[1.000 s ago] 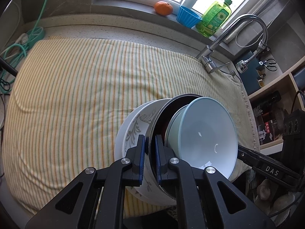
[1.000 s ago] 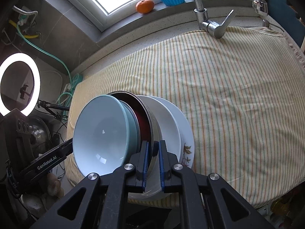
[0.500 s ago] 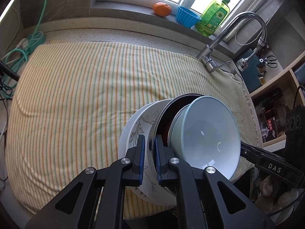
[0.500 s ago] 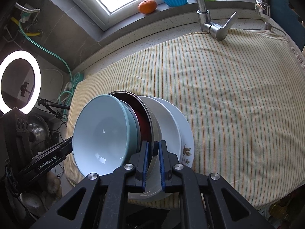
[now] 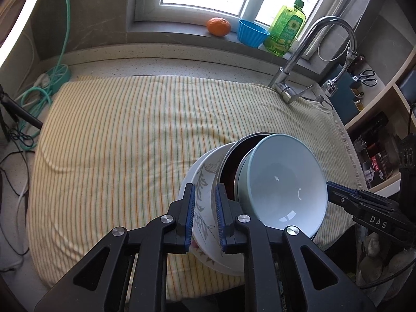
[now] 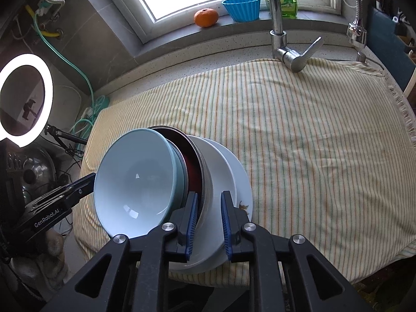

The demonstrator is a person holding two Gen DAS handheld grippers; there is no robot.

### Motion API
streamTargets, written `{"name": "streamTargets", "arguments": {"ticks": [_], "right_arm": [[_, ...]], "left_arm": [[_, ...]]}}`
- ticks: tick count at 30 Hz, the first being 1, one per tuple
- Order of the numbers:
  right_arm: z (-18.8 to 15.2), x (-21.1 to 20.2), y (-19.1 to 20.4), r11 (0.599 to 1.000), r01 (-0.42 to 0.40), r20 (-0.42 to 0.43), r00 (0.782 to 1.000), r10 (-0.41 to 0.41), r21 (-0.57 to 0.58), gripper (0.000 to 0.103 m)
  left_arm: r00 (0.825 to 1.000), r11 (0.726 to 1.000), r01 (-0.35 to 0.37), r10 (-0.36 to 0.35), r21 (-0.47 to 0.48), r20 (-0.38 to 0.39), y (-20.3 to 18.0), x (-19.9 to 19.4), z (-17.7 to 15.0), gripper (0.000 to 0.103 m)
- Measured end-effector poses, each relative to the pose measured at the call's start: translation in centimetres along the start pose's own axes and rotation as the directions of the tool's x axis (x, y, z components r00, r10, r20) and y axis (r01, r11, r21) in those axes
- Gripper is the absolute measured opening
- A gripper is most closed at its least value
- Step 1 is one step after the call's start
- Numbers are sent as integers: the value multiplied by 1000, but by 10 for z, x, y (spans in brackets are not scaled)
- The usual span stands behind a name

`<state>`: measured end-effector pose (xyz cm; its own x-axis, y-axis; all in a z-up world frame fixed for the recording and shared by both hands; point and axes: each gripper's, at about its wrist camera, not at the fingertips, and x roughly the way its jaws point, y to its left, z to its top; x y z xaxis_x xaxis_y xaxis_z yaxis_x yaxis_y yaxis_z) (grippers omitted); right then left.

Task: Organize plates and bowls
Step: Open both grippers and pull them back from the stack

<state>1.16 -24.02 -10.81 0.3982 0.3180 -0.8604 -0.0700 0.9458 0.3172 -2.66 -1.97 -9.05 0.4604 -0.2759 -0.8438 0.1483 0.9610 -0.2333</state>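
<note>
A nested stack sits near the front edge of the striped cloth (image 5: 117, 143): a white floral plate (image 5: 205, 171), a metal bowl with a dark red inside (image 5: 230, 171) and a light blue bowl (image 5: 283, 182) on top. My left gripper (image 5: 204, 215) straddles the white rim on one side, its jaws opening and the pads coming off the rim. Opposite it, my right gripper (image 6: 208, 221) straddles the metal bowl (image 6: 193, 166) and white plate (image 6: 239, 179) rims, jaws opening too. The blue bowl (image 6: 135, 179) lies between both grippers.
A tap (image 5: 299, 59) stands at the cloth's far right corner. On the window sill are an orange (image 5: 219, 26), a blue cup (image 5: 252, 36) and a green soap bottle (image 5: 286, 31). Green cables (image 5: 39, 91) lie left; a ring light (image 6: 26, 98) stands beyond.
Both pairs of jaws have spread from a tight pinch on the stack's rims to a visible gap. The stack has stayed put on the cloth.
</note>
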Motion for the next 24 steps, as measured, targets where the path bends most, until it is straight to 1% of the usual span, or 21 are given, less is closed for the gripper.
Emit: {"name": "streamTargets", "arguments": {"ticks": [2,9,10,12,13,14,15,16,18,19,20,21,22,23,24], "right_arm": [[-2,-5,0,1000,11,19,1000,-11,-6,22],[-11,-24,2,999,39,91,995,-36,-25,24],[-12,-26,3,998,45,101,994,-41,-33,27],[-15,-31,7,996,62,122,991,-55,-60,31],[-17,-34,9,995,73,134,989,-62,-75,33],[-19,-36,11,993,81,146,987,-67,-89,35],[-21,-39,12,991,88,157,985,-71,-98,37],[-23,-42,13,991,90,166,983,-73,-102,41],[-27,-45,14,991,83,177,982,-64,-102,47],[-29,-47,14,992,77,183,981,-58,-99,53],[-30,-49,14,993,72,191,980,-52,-95,60],[-32,-50,13,993,68,199,979,-49,-91,63],[-33,-51,13,994,69,205,978,-49,-89,66],[-34,-51,12,993,73,208,977,-53,-88,68],[-35,-51,12,993,78,212,976,-58,-88,69]], "left_arm": [[1000,1000,-14,14,9,15,-1,-4,0,14],[997,999,-43,41,31,60,-6,-20,-7,14],[997,998,-45,43,34,68,-8,-23,-8,14],[995,998,-52,48,39,84,-11,-29,-11,21],[994,998,-55,51,41,92,-13,-31,-12,28],[994,997,-55,51,45,99,-15,-33,-14,31],[993,997,-57,51,52,103,-17,-35,-16,31],[993,996,-62,55,60,105,-19,-37,-18,32],[992,995,-69,61,69,111,-22,-40,-22,40],[992,995,-67,58,73,115,-24,-43,-24,48],[991,995,-68,58,76,121,-25,-45,-25,53],[990,994,-73,62,80,128,-27,-47,-27,54],[989,994,-76,64,83,134,-29,-49,-28,58],[989,993,-73,61,87,137,-30,-51,-29,65],[989,993,-67,53,93,139,-32,-52,-29,69]]}}
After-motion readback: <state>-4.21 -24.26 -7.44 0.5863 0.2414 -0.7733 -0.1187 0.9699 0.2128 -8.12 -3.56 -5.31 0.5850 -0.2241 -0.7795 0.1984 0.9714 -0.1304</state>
